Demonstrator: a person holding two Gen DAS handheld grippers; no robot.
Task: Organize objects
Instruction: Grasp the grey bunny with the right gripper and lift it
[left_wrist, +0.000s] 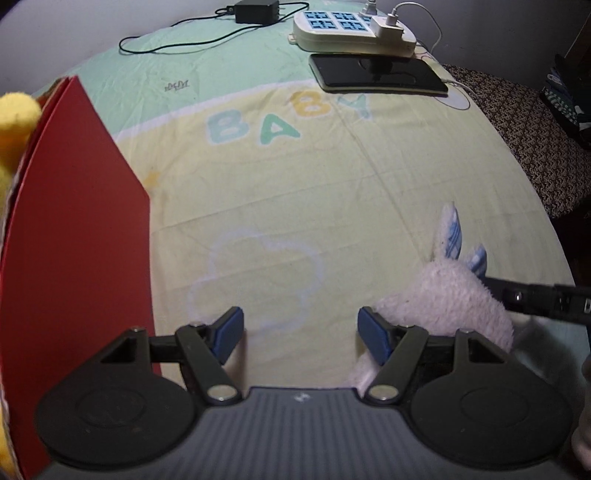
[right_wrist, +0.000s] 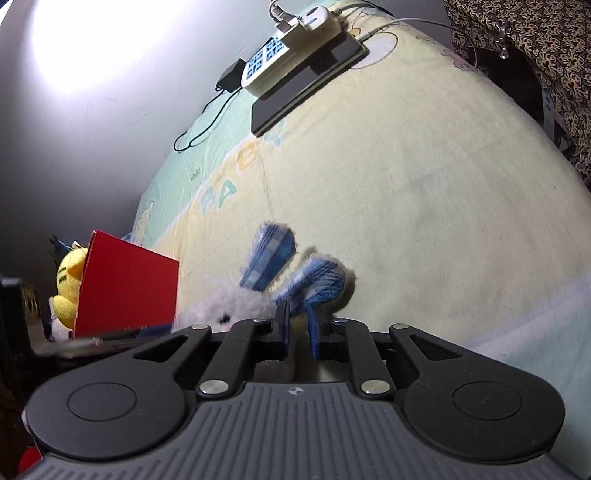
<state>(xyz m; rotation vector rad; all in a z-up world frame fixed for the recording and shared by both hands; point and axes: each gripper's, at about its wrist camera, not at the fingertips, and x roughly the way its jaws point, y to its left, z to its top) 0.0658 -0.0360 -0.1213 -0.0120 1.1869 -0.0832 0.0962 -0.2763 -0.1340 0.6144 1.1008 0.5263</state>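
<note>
A red box (left_wrist: 74, 229) stands on a yellow and green bed sheet (left_wrist: 295, 184) with the word BABY on it. This box is the best thing to tell places by. A yellow soft toy (left_wrist: 14, 125) already sits in the box, on its far left side.

The white bunny toy (left_wrist: 443, 302) with blue striped ears is to the right of the red box, with bare sheet between them. In the right wrist view the bunny (right_wrist: 236, 306) looks a little blurry, and it is hard to tell if it lies on the sheet or is lifted.

The right gripper (right_wrist: 297, 325) has its two blue pads pressed close together. They seem to pinch the bunny near the bottom of one ear. The left gripper (left_wrist: 299, 332) is wide open and holds nothing. It hangs over the sheet, just right of the red box, and the bunny is beside its right pad.

It looks like the step now is picking up the bunny to put it with the yellow toy. Next, the right gripper would need to carry the bunny left, over the wall of the red box, and let go inside. The bunny is soft and floppy, so it may swing or slip from a small pinch.

Far from the red box, at the back of the bed, lie a power strip (left_wrist: 351, 33), a dark phone (left_wrist: 376, 72) and a black charger (left_wrist: 256, 11).
</note>
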